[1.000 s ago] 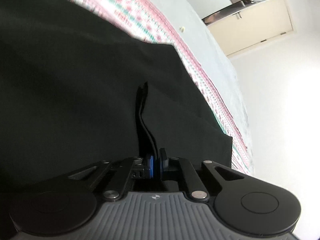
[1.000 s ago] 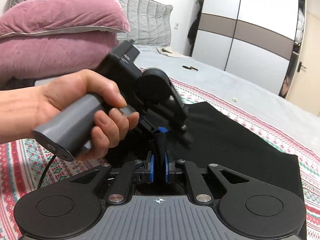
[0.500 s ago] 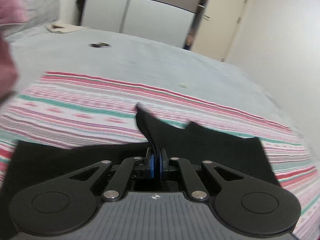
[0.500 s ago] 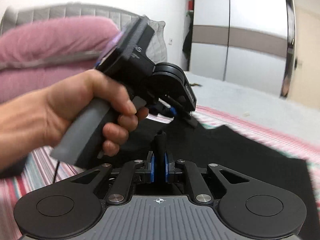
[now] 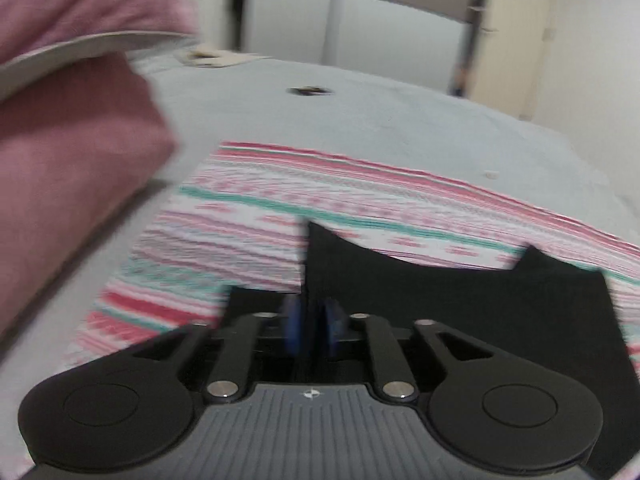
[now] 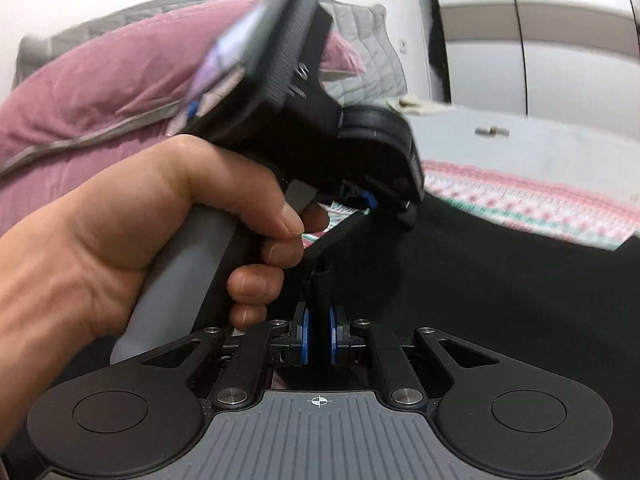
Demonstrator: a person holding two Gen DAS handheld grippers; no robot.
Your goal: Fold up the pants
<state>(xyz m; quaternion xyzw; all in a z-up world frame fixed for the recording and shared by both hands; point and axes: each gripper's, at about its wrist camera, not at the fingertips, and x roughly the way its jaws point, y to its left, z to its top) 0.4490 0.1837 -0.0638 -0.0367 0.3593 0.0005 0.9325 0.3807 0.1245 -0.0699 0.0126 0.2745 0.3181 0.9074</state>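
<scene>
The black pants point(image 5: 460, 304) lie on a striped red, white and green blanket point(image 5: 280, 208) on the bed. My left gripper point(image 5: 313, 322) is shut on an edge of the pants and holds it lifted, the cloth standing up between the blue pads. My right gripper point(image 6: 319, 334) is shut on another bunched edge of the pants point(image 6: 480, 300). The left gripper point(image 6: 360, 200), held in a hand point(image 6: 140, 232), shows just ahead of the right one, up and to the left.
Pink pillows point(image 5: 68, 120) are stacked at the left by the grey headboard point(image 6: 360, 68). The grey bedspread point(image 5: 360, 120) stretches beyond the blanket, with a small dark object point(image 5: 308, 91) on it. A wardrobe point(image 6: 540, 40) and a door point(image 5: 516, 40) stand at the back.
Both grippers have lifted with the pants edge and swung towards the pillows. The left view turned from looking down on the cloth to looking across the bed.
</scene>
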